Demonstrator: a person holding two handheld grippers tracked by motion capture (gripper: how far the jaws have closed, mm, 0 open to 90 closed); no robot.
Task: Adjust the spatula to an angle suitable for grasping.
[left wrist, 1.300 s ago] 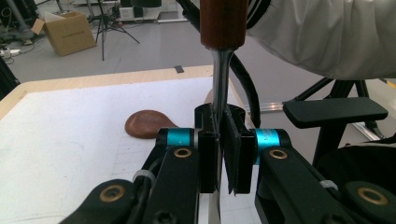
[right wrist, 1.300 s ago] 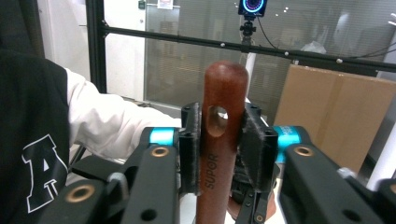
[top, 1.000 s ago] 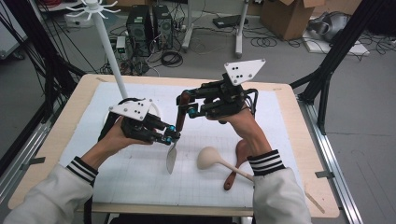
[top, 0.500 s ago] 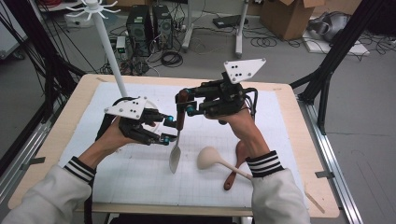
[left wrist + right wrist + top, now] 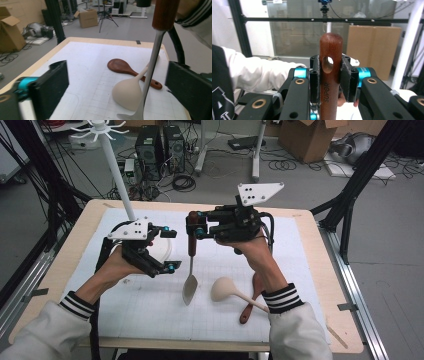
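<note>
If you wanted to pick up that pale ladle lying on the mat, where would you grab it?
Probably the pale ladle is best taken by its thin straight handle, roughly mid-length, coming from straight above with the tongs' jaws across it. The round bowl looks too wide and curved to pinch. Its handle lies flat and crosses the dark wooden spoon, so grip on the bowl side of that crossing.
</note>
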